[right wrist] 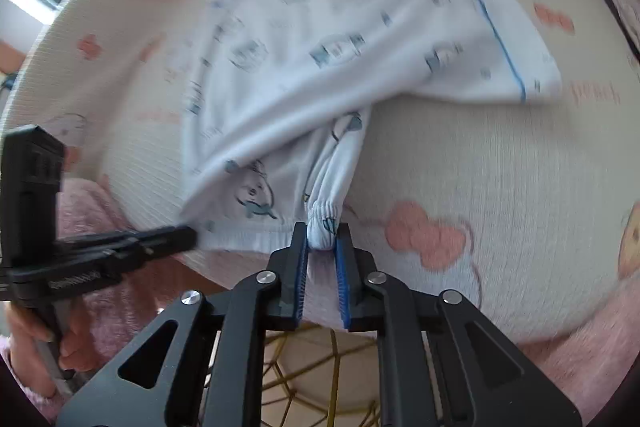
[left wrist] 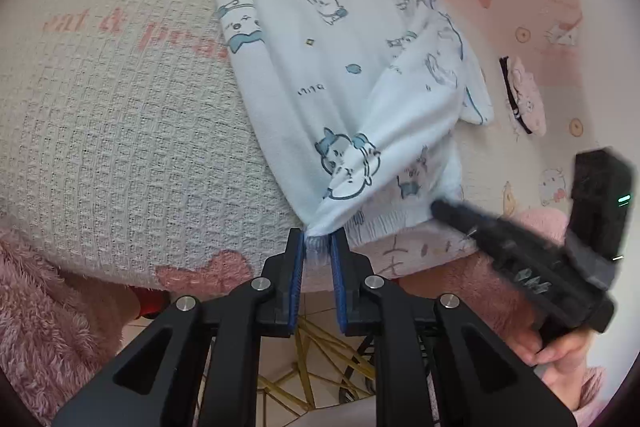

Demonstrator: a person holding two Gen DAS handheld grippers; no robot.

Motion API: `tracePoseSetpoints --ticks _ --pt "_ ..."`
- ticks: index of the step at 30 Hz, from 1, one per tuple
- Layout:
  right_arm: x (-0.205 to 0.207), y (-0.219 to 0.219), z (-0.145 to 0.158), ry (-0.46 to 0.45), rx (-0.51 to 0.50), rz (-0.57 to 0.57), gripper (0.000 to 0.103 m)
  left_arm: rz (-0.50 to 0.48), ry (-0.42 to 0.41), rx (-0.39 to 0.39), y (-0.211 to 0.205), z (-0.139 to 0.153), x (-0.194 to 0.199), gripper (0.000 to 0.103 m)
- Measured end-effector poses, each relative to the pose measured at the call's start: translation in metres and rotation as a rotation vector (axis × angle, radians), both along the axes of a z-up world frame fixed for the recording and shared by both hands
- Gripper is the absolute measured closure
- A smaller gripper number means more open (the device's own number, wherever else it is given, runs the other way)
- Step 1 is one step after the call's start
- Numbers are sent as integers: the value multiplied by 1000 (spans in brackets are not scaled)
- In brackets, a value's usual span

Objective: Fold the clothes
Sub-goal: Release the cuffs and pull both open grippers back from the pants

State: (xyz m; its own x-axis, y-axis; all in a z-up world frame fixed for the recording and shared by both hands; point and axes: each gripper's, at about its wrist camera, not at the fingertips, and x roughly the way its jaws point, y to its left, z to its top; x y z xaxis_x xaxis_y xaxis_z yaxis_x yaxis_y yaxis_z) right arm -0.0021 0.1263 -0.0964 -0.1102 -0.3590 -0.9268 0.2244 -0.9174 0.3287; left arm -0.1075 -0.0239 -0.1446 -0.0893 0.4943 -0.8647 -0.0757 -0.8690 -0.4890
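Observation:
A white garment (left wrist: 320, 47) printed with blue cartoon animals lies on a cream waffle blanket (left wrist: 120, 127), its elastic waistband at the near edge. My left gripper (left wrist: 319, 239) is shut on one corner of that waistband, cloth bunched between the blue pads. In the right wrist view my right gripper (right wrist: 323, 233) is shut on a gathered roll of the waistband, and the garment (right wrist: 320, 39) stretches away, blurred. The right gripper (left wrist: 440, 209) shows at the hem's right end. The left gripper (right wrist: 188, 237) shows at the hem's left end.
The blanket (right wrist: 480, 155) carries pink cat and bow prints and ends just in front of both grippers. A small pink item with a black edge (left wrist: 524, 99) lies right of the garment. Fluffy pink sleeves (left wrist: 40, 299) and a yellow wire stand (left wrist: 312, 367) on tiled floor are below.

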Motion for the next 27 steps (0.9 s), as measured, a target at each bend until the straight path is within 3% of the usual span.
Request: tracePoseSetpoints --ticks 5,7,9,13,16,23,27 --pt "-4 20 23 48 -41 -44 75 -23 82 -24 -5 26 4 81" --pt "-7 35 39 98 -29 -88 74 -46 126 -64 -3 39 0 61" --pt "-16 62 56 144 -32 -182 72 -90 169 -70 5 51 -9 60" --pt "-40 116 65 190 4 -389 68 -211 236 -105 69 65 -27 60" --pt "-43 160 58 199 16 -466 68 -332 277 -147 134 63 -39 60" --pt "-52 171 38 141 -4 -576 66 -522 349 -222 254 45 -62 60" --pt "-62 169 23 98 -25 -580 64 -601 352 -264 284 31 -58 60"
